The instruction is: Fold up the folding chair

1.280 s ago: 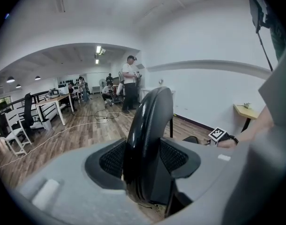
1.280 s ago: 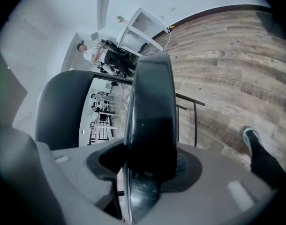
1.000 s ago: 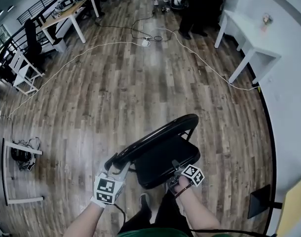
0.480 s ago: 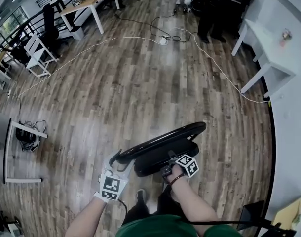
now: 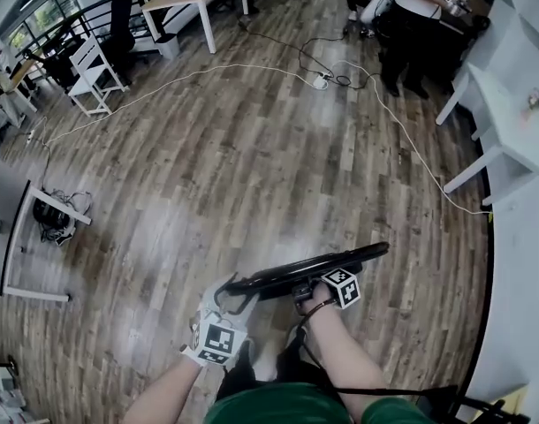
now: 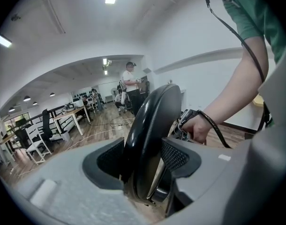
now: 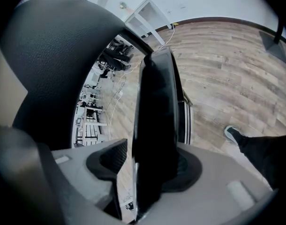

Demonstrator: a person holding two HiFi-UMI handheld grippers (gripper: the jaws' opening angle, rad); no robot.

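at the left of the head view the left gripper (image 5: 227,295) is held low over the wooden floor (image 5: 252,148). in the left gripper view its fingers (image 6: 177,155) are seen closed on the thick, rounded black rim (image 6: 150,125) of the folding chair (image 5: 309,269), with a thin metal tube (image 6: 157,182) just inside that rim. the chair is found low in the head view, between the two grippers, its seat and back seen nearly edge-on and lying close together, so the fold is judged almost finished. whether its legs rest on the floor cannot be told. at the right the right gripper (image 5: 302,291) is closed on a flat black panel (image 7: 154,125), taken to be the seat, and a broad textured black surface (image 7: 44,64) is seen just beside it. the chair is judged stiff and fairly heavy for two small grips: a metal frame with hard moulded parts, nothing soft or fragile. the smooth rim is likely to slip or turn between the fingers, so hold is best taken deep on the rim and on the seat's edge, well apart. the hinge is best avoided, where a pinch is to be feared as the last gap is closed.
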